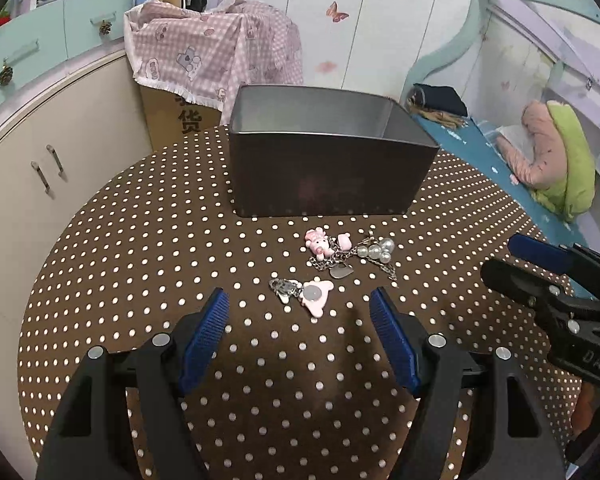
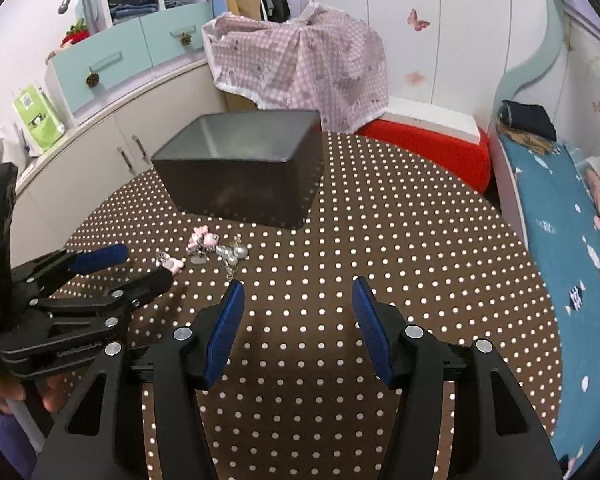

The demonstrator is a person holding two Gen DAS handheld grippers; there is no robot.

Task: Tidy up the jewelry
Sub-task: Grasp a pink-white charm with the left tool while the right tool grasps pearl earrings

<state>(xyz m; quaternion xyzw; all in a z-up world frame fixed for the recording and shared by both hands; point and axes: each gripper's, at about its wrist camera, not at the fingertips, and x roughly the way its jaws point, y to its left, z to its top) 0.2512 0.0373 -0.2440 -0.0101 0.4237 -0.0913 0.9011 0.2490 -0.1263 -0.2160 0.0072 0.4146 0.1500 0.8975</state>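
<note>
A dark grey open box [image 1: 324, 168] stands at the far side of a round table with a brown dotted cloth [image 1: 140, 280]. In front of it lie a pink bear charm with a clasp [image 1: 314, 296] and a tangle of chain, pearls and pink charms [image 1: 348, 252]. My left gripper [image 1: 300, 304] is open just short of the bear charm, empty. My right gripper [image 2: 298, 296] is open and empty over bare cloth; the jewelry [image 2: 220, 250] lies ahead to its left. The box [image 2: 244, 168] shows there too, and looks empty as far as its inside shows.
A pale cabinet [image 1: 40, 168] stands left of the table. A cardboard box under pink checked cloth [image 1: 212, 60] sits behind. A red stool [image 2: 432, 148] and a blue-covered bed [image 2: 560, 240] are on the right. The right gripper shows in the left view [image 1: 548, 276].
</note>
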